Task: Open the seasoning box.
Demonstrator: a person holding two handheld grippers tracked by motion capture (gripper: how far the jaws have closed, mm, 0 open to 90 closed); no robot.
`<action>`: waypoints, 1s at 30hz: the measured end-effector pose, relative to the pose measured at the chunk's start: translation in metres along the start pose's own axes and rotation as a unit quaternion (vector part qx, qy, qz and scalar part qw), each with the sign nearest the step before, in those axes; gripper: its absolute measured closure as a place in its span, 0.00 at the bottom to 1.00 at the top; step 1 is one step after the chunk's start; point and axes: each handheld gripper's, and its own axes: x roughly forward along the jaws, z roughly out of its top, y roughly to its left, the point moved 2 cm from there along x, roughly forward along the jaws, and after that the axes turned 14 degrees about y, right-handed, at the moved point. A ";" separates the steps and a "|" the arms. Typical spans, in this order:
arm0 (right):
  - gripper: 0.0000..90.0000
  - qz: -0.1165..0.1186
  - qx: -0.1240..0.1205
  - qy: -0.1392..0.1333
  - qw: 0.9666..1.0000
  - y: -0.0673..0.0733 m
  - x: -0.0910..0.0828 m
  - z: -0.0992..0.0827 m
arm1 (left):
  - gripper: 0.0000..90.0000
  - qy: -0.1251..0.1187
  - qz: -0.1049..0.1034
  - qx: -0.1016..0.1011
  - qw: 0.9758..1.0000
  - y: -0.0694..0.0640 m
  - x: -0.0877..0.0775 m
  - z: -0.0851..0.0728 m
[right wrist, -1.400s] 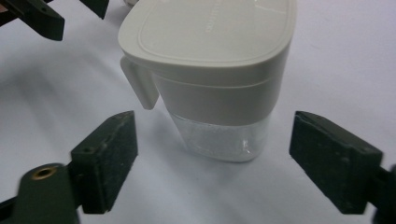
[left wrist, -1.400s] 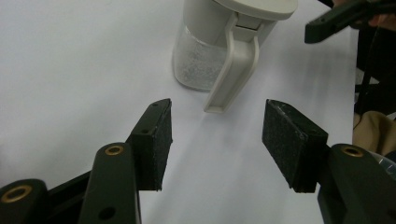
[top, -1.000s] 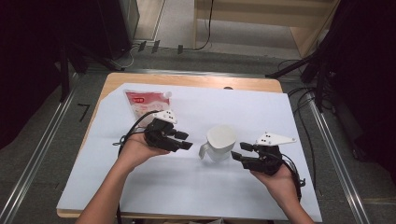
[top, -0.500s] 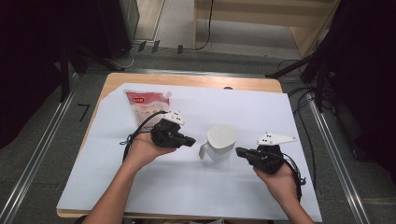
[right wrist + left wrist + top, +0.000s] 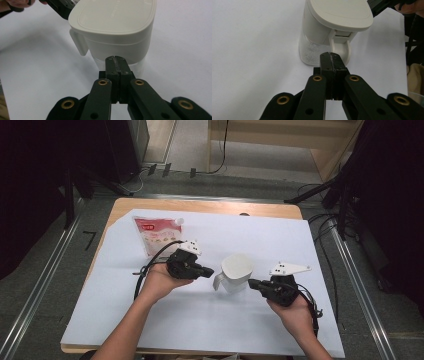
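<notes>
Near the centre of the high view, the white plastic lidded jug (image 5: pixel 235 271) stands upright on the white sheet (image 5: pixel 150 320), flanked by the left gripper (image 5: pixel 209 272) and right gripper (image 5: pixel 251 283), both clamped empty, seemingly poised to begin.

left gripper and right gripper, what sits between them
The white lidded jug stands between the left gripper and the right gripper, seen in the high view.

A red-and-white pouch (image 5: pixel 155 234) lies flat on the white table cover (image 5: pixel 280 232).
</notes>
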 end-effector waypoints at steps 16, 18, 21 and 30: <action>1.00 0.013 0.011 0.002 1.000 -0.002 0.006 0.003 | 1.00 -0.002 0.001 -0.008 1.000 0.001 0.014 0.004; 1.00 0.012 0.008 0.003 1.000 -0.002 0.007 0.003 | 1.00 0.002 0.002 -0.008 1.000 0.001 0.016 0.004; 1.00 0.012 0.010 0.005 1.000 -0.003 0.007 0.003 | 1.00 0.006 0.005 -0.006 1.000 0.002 0.018 0.005; 1.00 0.010 0.015 0.003 1.000 -0.004 0.008 0.003 | 1.00 0.011 0.001 -0.001 1.000 0.000 0.021 0.005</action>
